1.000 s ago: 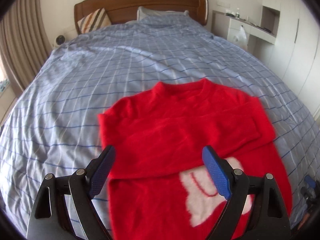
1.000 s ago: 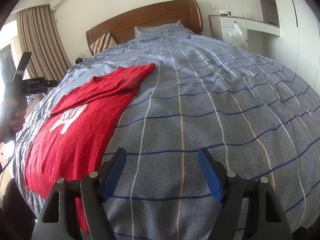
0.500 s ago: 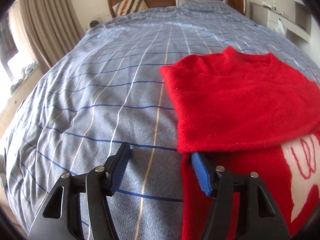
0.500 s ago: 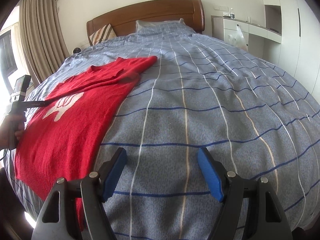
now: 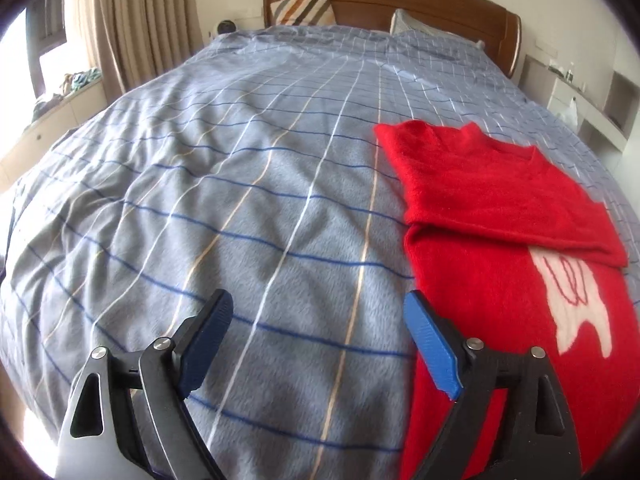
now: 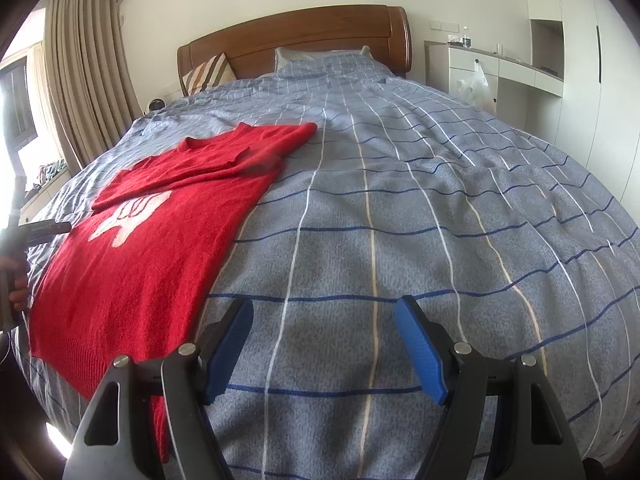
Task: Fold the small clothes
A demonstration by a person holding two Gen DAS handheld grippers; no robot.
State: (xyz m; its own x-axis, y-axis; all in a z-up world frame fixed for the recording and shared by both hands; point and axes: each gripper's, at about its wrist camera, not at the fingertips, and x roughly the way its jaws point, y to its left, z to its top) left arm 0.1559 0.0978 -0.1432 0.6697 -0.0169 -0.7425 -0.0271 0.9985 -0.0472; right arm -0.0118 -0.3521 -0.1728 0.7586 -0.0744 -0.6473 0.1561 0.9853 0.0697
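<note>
The red sweater (image 5: 492,208) lies flat on the bed (image 5: 240,184), near its foot, with both sleeves already folded across the chest in a band that covers the top of the white motif (image 5: 576,304). It looks like a soft, fuzzy knit: light, limp, and likely to stretch or drag on the blue checked cover rather than slide, so I would pinch a doubled edge, not a single layer. My left claw (image 5: 316,344) has just been opening again and stands wide with only bedcover between its pads, its right finger just beside the sweater's side edge. My right claw (image 6: 324,344) hangs wide open over bare cover, holding nothing, the other side edge to its left. The hem corners look like the best places to take hold for folding the body upward.
</note>
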